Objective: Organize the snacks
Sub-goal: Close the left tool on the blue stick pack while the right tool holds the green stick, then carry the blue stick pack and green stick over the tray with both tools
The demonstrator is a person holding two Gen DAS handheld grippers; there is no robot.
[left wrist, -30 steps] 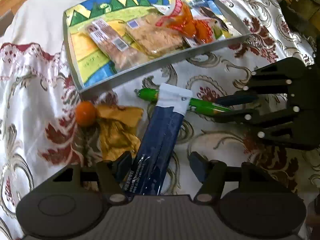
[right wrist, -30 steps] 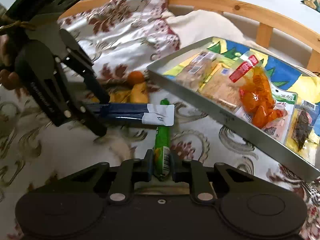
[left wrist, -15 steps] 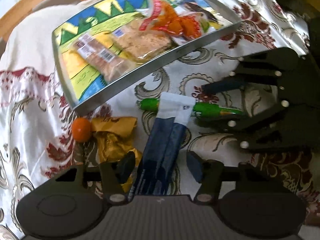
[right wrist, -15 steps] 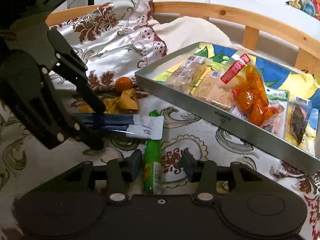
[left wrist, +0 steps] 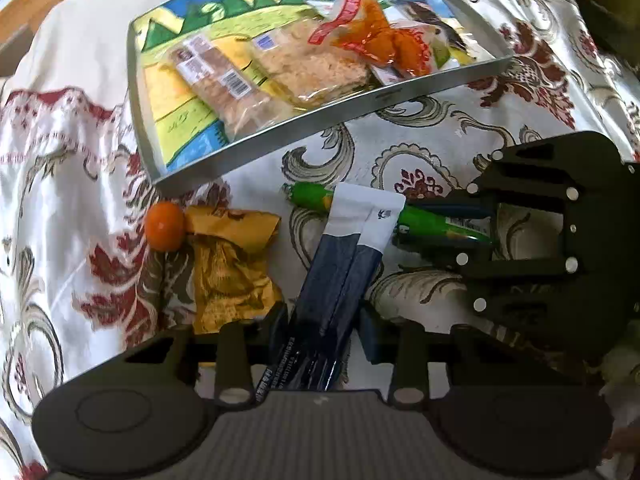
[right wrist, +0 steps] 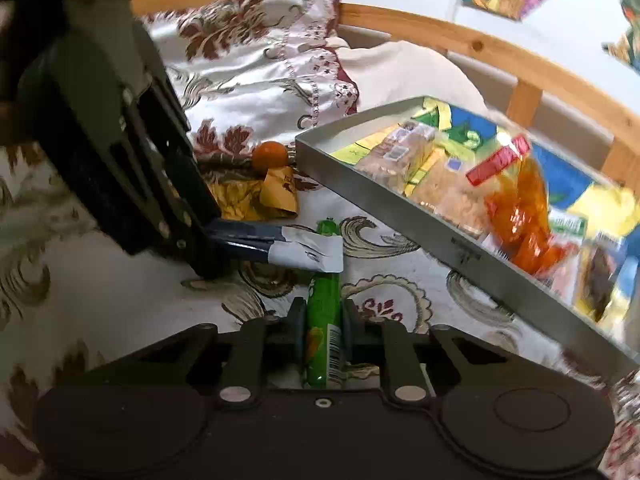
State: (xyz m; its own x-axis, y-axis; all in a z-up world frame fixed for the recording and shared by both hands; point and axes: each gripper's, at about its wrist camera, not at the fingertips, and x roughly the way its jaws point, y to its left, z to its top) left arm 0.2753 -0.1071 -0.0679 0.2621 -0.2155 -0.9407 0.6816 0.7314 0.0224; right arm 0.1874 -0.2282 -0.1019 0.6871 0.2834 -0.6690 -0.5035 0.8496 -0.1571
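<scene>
A metal tray [left wrist: 400, 94] with a colourful painted floor holds several snack packets; it also shows in the right wrist view [right wrist: 460, 248]. On the cloth lie a dark blue packet [left wrist: 340, 272] with a white end, and a green stick snack [left wrist: 432, 224] under it. My left gripper [left wrist: 323, 330] is shut on the blue packet [right wrist: 256, 240]. My right gripper [right wrist: 323, 326] is shut on the green stick [right wrist: 322, 320]. A gold wrapper [left wrist: 232, 264] and a small orange fruit [left wrist: 164, 226] lie to the left.
A floral satin cloth [left wrist: 420, 152] covers the bed. A wooden bed rail [right wrist: 480, 44] runs behind the tray. A white pillow [right wrist: 404, 68] lies behind the tray.
My right gripper had opened around the green stick and has shut on it again. My left gripper has closed in on the blue packet.
</scene>
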